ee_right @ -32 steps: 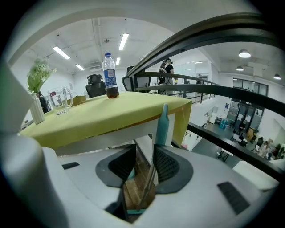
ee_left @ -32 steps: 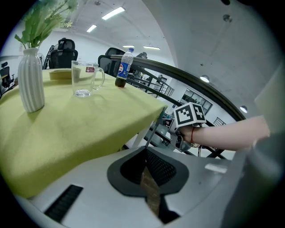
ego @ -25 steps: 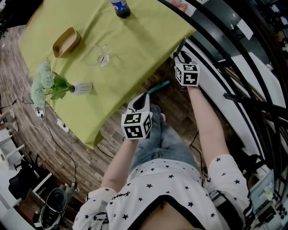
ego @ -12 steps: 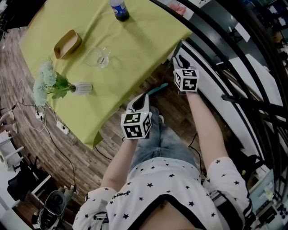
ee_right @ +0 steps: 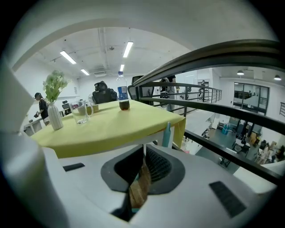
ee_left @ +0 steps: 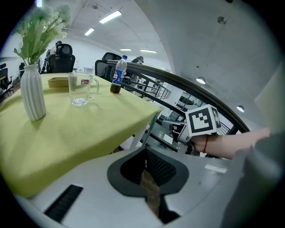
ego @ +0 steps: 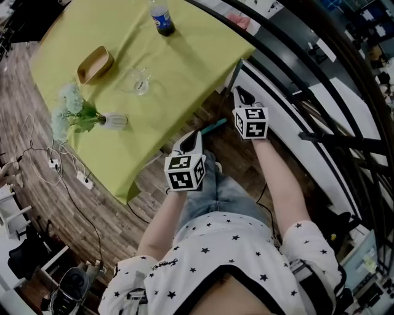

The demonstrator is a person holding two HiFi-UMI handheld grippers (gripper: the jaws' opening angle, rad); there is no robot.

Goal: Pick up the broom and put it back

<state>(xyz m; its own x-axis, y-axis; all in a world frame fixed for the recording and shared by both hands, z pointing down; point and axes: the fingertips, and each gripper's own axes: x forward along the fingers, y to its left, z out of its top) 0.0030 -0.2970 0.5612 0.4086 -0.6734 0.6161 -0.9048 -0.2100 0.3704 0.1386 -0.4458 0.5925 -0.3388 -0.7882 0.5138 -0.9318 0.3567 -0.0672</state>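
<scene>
- Plainly, the broom [ee_right: 167, 133] is the worry. It stands near upright at the corner of the bench [ego: 191, 55], its teal handle tip rising just past my right gripper [ee_right: 143, 155]. That gripper's jaws have just been closing and now stand narrow, on the handle as far as I can judge.
- The pinch seems to sit at the very fingertips, partway down a long pole. Held so, the broom can pivot in the pads and swing, or slide down through them if the squeeze is light.
- A teal bar [ego: 214, 127] low by the floor, which I take for the broom's head, lies near my legs. If it drags or catches there as I lift, it could lever the handle out of my grip.
- The handle's top is just beside the bench edge. A tilt that way could snag the cloth, and further in stand a glass mug [ego: 138, 80], a vase [ego: 111, 120] and a bottle [ego: 161, 17].
- On the other side the dark railing [ee_right: 231, 55] is near, and a wide swing could strike it.
- My left gripper [ee_left: 145, 156] has its jaws together on nothing and sits apart from the handle. It offers no second hold if the right one slips.
</scene>
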